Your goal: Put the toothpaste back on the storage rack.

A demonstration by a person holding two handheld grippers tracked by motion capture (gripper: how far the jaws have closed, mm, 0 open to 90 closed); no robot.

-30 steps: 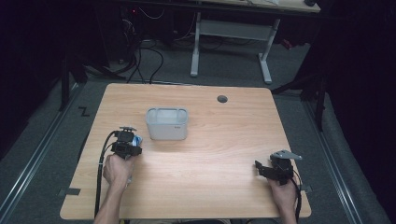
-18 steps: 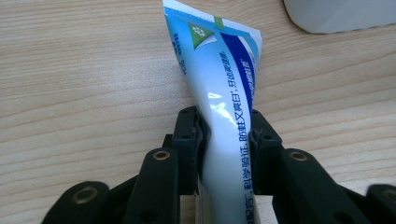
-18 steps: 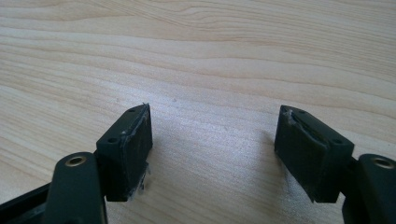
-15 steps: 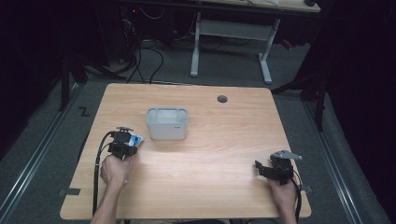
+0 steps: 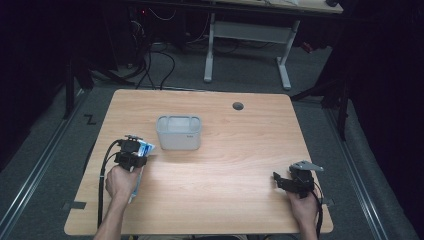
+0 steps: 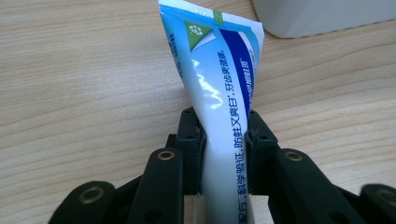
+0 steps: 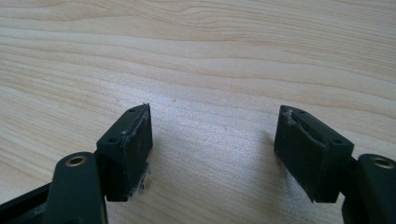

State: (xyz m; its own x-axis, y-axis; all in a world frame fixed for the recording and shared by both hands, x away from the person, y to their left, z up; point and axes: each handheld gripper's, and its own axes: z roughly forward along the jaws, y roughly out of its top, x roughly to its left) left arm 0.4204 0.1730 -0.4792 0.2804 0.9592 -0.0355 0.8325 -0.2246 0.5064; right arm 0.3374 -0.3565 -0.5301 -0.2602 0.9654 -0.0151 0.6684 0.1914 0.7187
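The left hand-held gripper (image 6: pixel 224 140) is clamping a toothpaste tube (image 6: pixel 219 93) mid-body; lifting steadily toward the white bin (image 5: pixel 179 132) seems wise. The right hand-held gripper (image 7: pixel 215 154) is resting open on the counter (image 5: pixel 225 170).

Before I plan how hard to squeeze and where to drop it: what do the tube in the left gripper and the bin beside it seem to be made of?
The toothpaste tube looks like soft, glossy plastic laminate: highlights streak its printed skin, and it pinches in between the left gripper. The bin looks like rigid, frosted translucent plastic, pale grey with a matt, cloudy wall.
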